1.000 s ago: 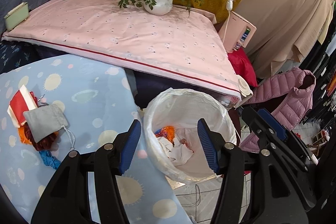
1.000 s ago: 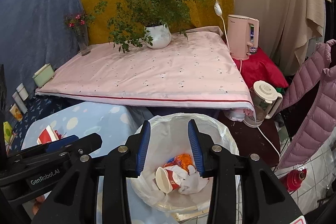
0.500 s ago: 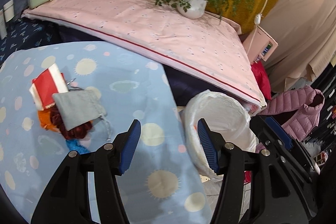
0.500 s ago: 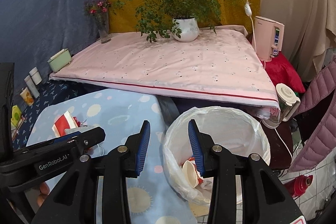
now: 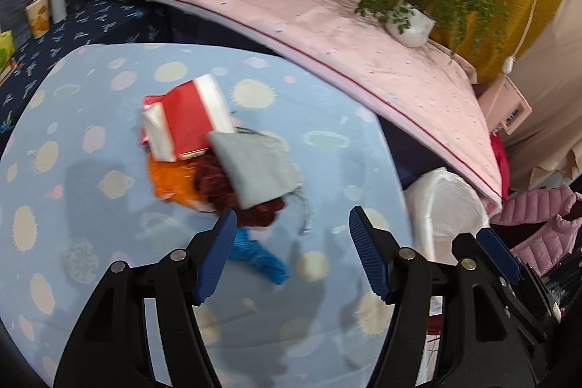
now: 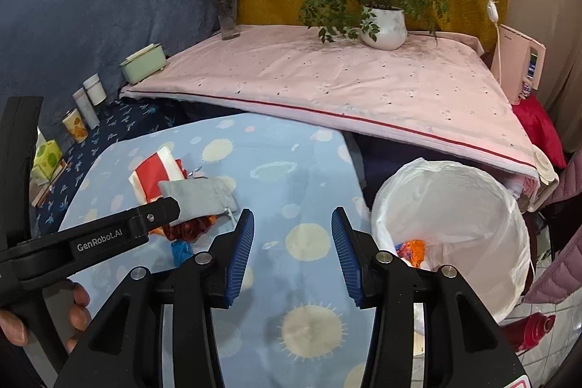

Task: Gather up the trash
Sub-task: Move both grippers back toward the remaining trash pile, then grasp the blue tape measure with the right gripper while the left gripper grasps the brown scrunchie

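A heap of trash lies on the light blue table [image 5: 109, 119]: a red and white packet [image 5: 189, 119], a grey drawstring pouch [image 5: 254, 166], orange [image 5: 167, 180] and dark red scraps [image 5: 218, 184], and a blue scrap [image 5: 258, 257]. My left gripper [image 5: 293, 235] hovers just in front of the heap, jaws opening, nothing between them. In the right wrist view the same pouch [image 6: 203, 195] and packet [image 6: 152, 173] lie left of my right gripper [image 6: 293, 235], whose jaws are also opening and empty over bare cloth. The white-lined bin [image 6: 451, 206] stands at the right with trash inside.
Behind the table runs a pink covered shelf [image 6: 327, 82] with a potted plant [image 6: 385, 28], a flower vase [image 6: 227, 17] and a green box [image 6: 143, 64]. Tins and cartons [image 6: 83, 108] line the left. A kettle base [image 6: 520, 68] and pink jacket [image 5: 538, 220] are right.
Both grippers swung left from above the bin to over the blue table, and sank a little. Both pairs of jaws stand wider. The trash heap is now close ahead of the left gripper.
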The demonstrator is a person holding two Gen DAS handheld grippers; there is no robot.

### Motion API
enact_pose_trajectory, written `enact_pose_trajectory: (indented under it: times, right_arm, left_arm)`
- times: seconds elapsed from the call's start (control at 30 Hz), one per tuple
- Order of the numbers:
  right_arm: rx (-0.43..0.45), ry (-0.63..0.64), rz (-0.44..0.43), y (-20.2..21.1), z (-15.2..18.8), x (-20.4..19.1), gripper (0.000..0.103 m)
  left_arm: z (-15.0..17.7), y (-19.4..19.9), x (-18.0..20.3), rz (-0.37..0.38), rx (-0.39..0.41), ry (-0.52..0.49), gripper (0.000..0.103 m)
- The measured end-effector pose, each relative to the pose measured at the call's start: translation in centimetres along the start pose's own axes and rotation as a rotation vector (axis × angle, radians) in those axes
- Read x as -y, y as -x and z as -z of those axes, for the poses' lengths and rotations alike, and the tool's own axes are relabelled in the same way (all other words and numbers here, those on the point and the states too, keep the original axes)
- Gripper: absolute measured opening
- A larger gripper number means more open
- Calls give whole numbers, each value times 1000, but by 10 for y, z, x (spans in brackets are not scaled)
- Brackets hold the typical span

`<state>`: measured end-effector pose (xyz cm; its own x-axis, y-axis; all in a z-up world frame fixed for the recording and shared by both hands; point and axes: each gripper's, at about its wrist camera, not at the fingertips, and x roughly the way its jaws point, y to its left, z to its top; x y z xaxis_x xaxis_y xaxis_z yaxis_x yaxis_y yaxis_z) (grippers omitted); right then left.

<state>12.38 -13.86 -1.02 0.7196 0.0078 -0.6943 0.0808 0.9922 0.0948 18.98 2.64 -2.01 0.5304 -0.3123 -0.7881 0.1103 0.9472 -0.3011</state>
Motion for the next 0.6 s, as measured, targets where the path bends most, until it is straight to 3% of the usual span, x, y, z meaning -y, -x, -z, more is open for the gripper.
enact_pose_trajectory:
  times: [0.17, 0.3, 0.6]
  right_arm:
    - [-57, 28, -49, -21, 18, -25, 44]
    - [-105, 49, -80, -39, 33, -45, 44]
    - [-176, 85, -116, -76, 50, -71, 44]
  left_arm:
    - [8, 1, -34, -56, 0, 29, 69]
    - [16, 1, -54, -109, 1, 25, 69]
    - [16, -15, -73, -117, -26, 35, 69]
